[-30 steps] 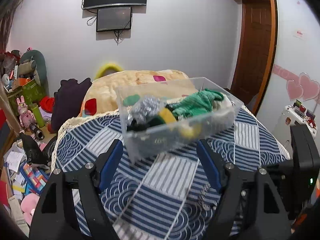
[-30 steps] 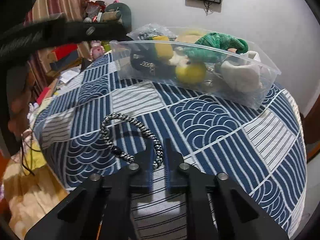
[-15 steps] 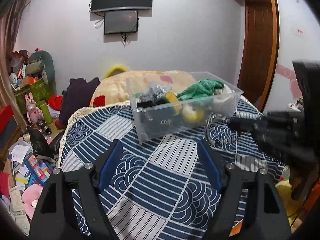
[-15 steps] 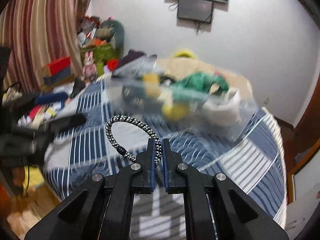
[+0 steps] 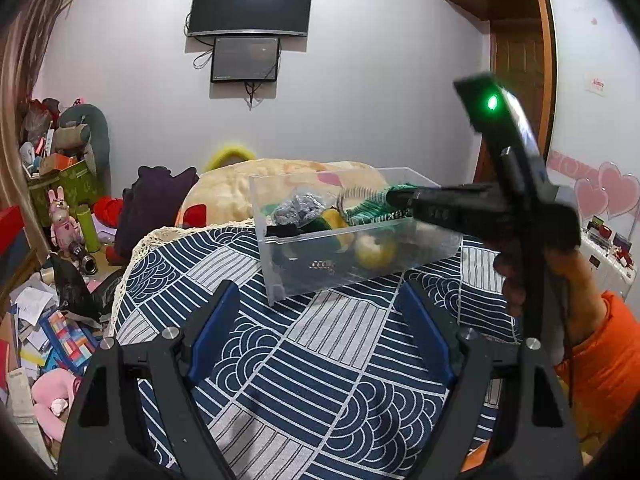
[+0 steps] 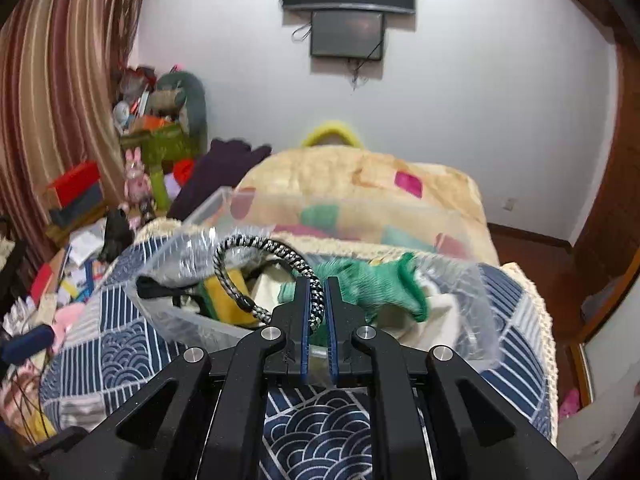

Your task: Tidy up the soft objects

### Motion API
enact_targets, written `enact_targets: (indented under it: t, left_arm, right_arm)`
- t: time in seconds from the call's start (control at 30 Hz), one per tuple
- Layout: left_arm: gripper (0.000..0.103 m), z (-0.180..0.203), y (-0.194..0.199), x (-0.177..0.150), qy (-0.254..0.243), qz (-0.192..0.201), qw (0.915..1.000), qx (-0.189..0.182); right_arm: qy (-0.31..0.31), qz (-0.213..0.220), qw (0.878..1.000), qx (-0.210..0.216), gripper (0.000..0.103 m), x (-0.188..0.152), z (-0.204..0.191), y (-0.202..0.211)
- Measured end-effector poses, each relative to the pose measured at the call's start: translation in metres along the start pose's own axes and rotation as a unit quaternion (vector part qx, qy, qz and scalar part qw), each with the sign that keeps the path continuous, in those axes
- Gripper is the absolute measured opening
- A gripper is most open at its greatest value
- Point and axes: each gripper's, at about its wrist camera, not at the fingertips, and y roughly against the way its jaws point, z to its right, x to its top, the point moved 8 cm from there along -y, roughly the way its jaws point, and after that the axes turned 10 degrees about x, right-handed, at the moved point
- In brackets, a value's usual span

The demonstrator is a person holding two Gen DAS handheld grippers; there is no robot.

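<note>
My right gripper (image 6: 316, 286) is shut on a black-and-white braided cord loop (image 6: 256, 256) and holds it above the clear plastic bin (image 6: 476, 320). The bin holds a green knit piece (image 6: 376, 280), a yellow item (image 6: 228, 292) and other soft things. In the left wrist view the bin (image 5: 280, 268) stands on the blue patterned cloth (image 5: 320, 360), and the right gripper (image 5: 394, 198) reaches over it from the right with the cord loop (image 5: 352, 196). My left gripper (image 5: 318, 300) is open and empty, in front of the bin.
A beige blanket (image 5: 228, 196) lies behind the bin. The floor at left is cluttered with toys, boxes and papers (image 5: 52, 320). A TV (image 5: 250, 6) hangs on the back wall. A wooden door (image 5: 516, 92) stands at the right.
My right gripper lifted the cord loop off the cloth and carried it over the bin. My left gripper drew back from the bin and stayed open.
</note>
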Motion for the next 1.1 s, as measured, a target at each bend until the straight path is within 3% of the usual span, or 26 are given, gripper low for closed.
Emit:
enact_targets:
  t: [0.03, 0.1, 0.13, 0.4, 0.43, 0.5, 0.6, 0.7, 0.93, 1.0, 1.1]
  left_arm:
    - [0.082, -0.001, 0.0, 0.001, 0.001, 0.002, 1.0, 0.001]
    - [0.082, -0.002, 0.002, 0.003, 0.003, 0.006, 1.0, 0.004]
    - [0.082, -0.002, 0.004, 0.004, 0.003, 0.009, 0.9999, 0.004]
    - [0.083, -0.001, 0.024, 0.023, 0.008, 0.046, 0.9989, 0.004]
    - [0.083, 0.0, 0.028, 0.025, 0.009, 0.051, 0.9986, 0.003]
    - [0.084, 0.001, 0.034, 0.03, 0.011, 0.061, 0.9981, 0.001]
    - [0.089, 0.003, 0.045, 0.038, 0.015, 0.076, 0.997, -0.003]
    - [0.093, 0.006, 0.057, 0.045, 0.016, 0.092, 0.9956, -0.004]
    - [0.103, 0.014, 0.08, 0.055, 0.014, 0.123, 0.9923, -0.004]
    - [0.103, 0.017, 0.082, 0.056, 0.012, 0.123, 0.9923, -0.004]
    - [0.103, 0.019, 0.083, 0.053, 0.014, 0.121, 0.9926, -0.005]
  right_arm:
    - [0.006, -0.003, 1.0, -0.004, 0.014, -0.002, -0.001, -0.001]
    - [0.024, -0.006, 1.0, -0.016, 0.04, -0.006, -0.005, 0.002]
    - [0.028, -0.001, 0.999, -0.017, 0.044, -0.006, -0.006, 0.005]
    - [0.024, 0.036, 0.999, 0.01, 0.047, -0.002, -0.009, 0.053]
    - [0.022, 0.043, 0.999, 0.017, 0.05, -0.002, -0.009, 0.061]
    - [0.016, 0.064, 0.997, 0.032, 0.065, -0.002, -0.009, 0.083]
    - [0.02, 0.101, 0.994, 0.028, 0.076, -0.003, -0.01, 0.116]
    - [0.018, 0.13, 0.991, 0.025, 0.083, -0.003, -0.009, 0.143]
    - [0.011, 0.157, 0.987, 0.017, 0.086, -0.006, -0.007, 0.169]
    - [0.008, 0.164, 0.986, 0.017, 0.099, -0.008, -0.008, 0.172]
    - [0.011, 0.18, 0.984, 0.005, 0.103, -0.013, -0.01, 0.176]
